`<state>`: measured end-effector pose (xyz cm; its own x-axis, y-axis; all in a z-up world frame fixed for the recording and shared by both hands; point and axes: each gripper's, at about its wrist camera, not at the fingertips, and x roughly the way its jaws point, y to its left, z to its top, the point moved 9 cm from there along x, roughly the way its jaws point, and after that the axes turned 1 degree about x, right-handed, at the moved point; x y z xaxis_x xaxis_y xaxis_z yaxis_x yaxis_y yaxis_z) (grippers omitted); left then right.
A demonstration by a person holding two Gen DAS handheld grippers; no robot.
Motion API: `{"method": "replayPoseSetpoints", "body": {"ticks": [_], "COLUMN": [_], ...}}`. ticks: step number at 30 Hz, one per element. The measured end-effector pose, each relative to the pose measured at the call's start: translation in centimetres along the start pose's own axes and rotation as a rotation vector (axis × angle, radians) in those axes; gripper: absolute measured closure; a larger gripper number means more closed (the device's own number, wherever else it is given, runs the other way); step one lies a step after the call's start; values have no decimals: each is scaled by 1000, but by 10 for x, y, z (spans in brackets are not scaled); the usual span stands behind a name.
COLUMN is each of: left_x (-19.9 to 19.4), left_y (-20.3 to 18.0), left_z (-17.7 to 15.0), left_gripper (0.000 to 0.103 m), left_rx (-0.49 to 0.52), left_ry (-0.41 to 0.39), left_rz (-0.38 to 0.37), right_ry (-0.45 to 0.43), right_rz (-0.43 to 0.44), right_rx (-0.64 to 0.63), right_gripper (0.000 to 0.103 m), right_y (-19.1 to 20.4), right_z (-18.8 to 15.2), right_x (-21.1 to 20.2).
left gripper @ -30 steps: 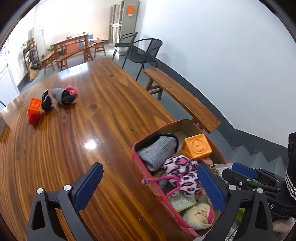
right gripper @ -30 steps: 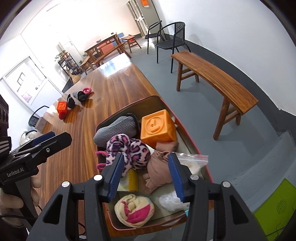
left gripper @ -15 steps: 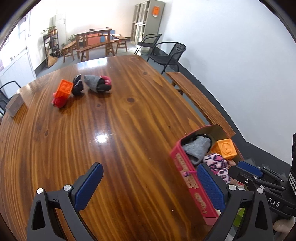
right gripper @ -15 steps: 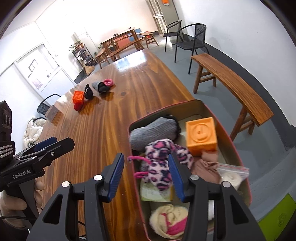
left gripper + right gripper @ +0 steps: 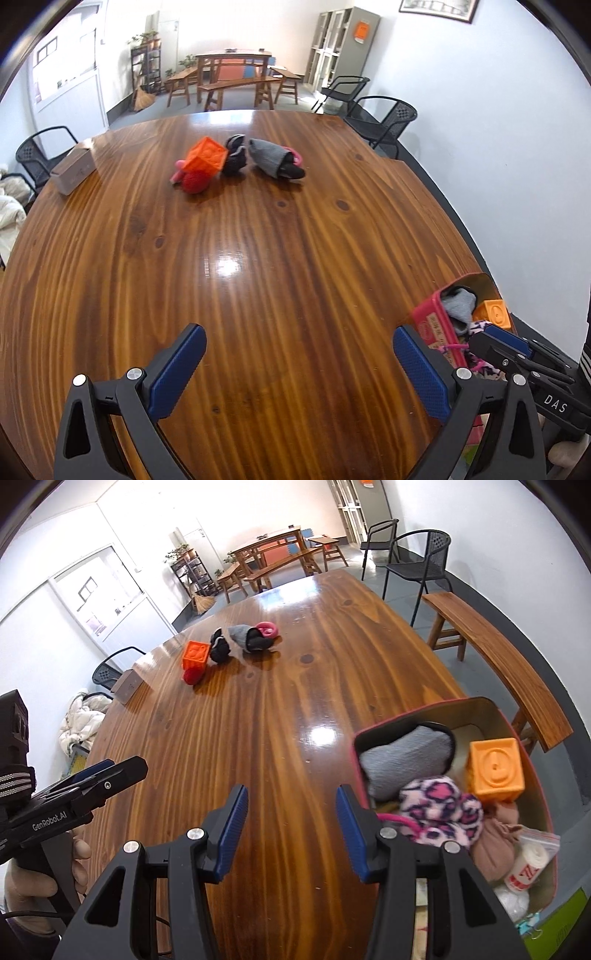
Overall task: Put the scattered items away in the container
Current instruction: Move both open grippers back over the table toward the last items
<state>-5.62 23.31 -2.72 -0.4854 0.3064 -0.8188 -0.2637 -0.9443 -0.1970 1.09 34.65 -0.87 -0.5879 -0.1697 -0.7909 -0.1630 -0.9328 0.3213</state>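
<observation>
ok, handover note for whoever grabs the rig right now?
Left gripper: open, empty, above bare table.
Right gripper: open, empty, beside the container.
Done: grey sock, orange cube, leopard-print sock and other bits lie in the container.
Left: far cluster, namely orange block, red ball, black sock, grey-black sock, pink ring.

The bench (image 5: 258,258) was glossy brown wood with dark streaked grain. The container (image 5: 406,723) was red outside and tan inside. It held an orange cube (image 5: 495,768), a grey sock (image 5: 402,760) and a pink, white and black leopard-print item (image 5: 439,808). On the far bench lay a second orange cube (image 5: 205,158), a red ball (image 5: 194,182), a black sock (image 5: 234,157) and a grey sock with pink trim (image 5: 273,158). Both grippers were black with blue pads (image 5: 231,830).
</observation>
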Motion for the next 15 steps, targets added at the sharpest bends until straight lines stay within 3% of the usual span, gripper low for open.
{"method": "replayPoseSetpoints", "body": {"ticks": [15], "left_x": [1], "left_y": [94], "left_z": [-2], "left_gripper": [0], "left_rx": [-115], "left_ry": [20], "left_rz": [24], "right_ry": [40], "right_rz": [18], "right_rx": [-31], "right_gripper": [49], "right_y": [72], "right_z": [12], "right_x": [39]}}
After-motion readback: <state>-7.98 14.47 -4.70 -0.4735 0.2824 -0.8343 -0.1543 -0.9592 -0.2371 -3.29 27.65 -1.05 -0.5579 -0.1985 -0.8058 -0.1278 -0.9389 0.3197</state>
